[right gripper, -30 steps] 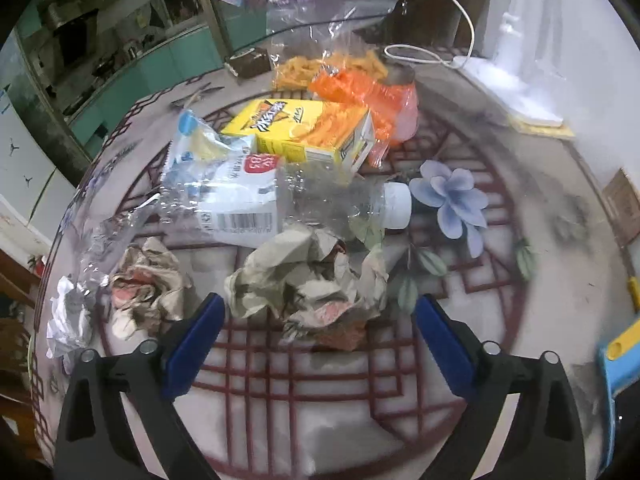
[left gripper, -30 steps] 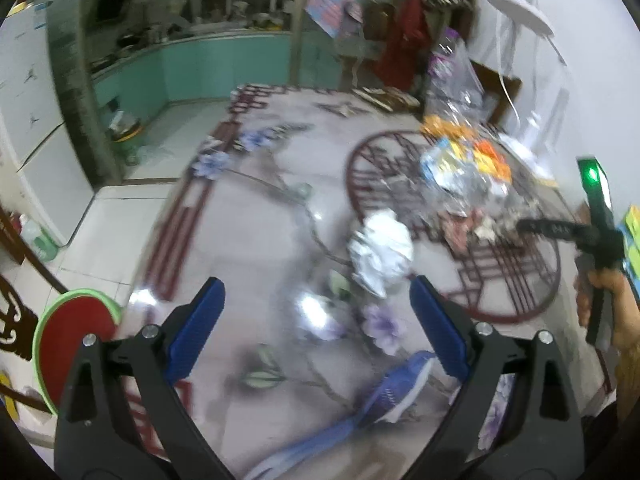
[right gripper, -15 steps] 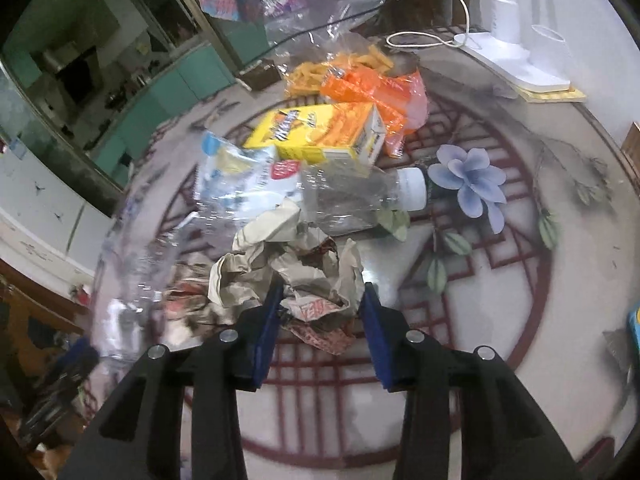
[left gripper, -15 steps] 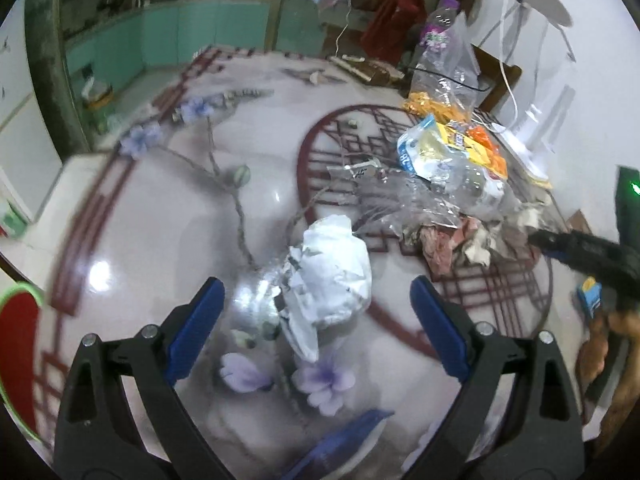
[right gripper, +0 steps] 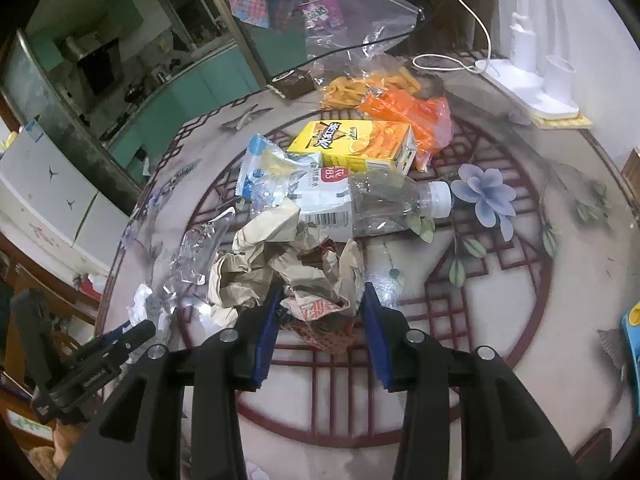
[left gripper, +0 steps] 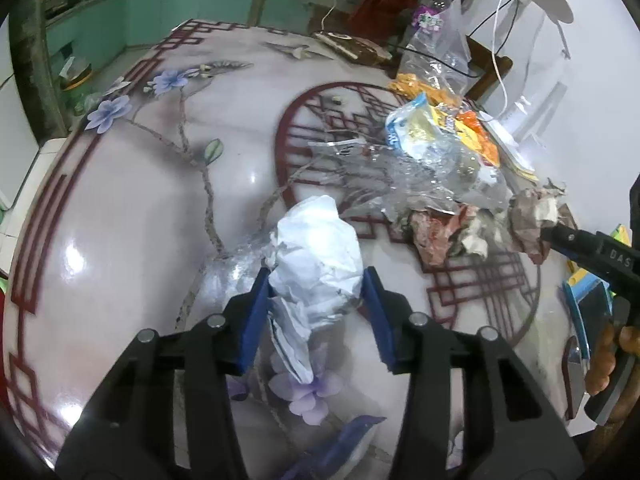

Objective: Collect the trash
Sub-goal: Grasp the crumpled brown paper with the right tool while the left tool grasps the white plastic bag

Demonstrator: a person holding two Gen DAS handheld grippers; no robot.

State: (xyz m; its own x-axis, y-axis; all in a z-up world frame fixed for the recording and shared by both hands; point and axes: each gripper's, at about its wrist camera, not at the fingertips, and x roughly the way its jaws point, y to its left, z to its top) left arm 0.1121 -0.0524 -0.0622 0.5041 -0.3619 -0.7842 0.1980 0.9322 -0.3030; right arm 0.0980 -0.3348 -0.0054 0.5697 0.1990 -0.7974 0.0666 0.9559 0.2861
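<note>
My left gripper [left gripper: 316,300] is shut on a crumpled white paper wad [left gripper: 316,252], which rests on the glass table [left gripper: 132,216]. My right gripper [right gripper: 320,308] is shut on a crumpled brown paper wad [right gripper: 292,268] with red print; it also shows in the left wrist view [left gripper: 532,220], held at the gripper's tip. Behind it lie a clear plastic bottle [right gripper: 372,200], a yellow drink carton [right gripper: 356,144], an orange wrapper [right gripper: 412,116], a blue-white wrapper [right gripper: 264,164] and clear film [right gripper: 196,252].
A clear plastic bag [right gripper: 352,28] stands at the back of the table. A white lamp base [right gripper: 532,88] with cable sits at the far right. A blue object [right gripper: 632,336] lies at the right edge. The table edge runs along the left.
The left gripper moved forward and closed on the white paper wad. The right gripper closed on the brown paper wad and holds it.
</note>
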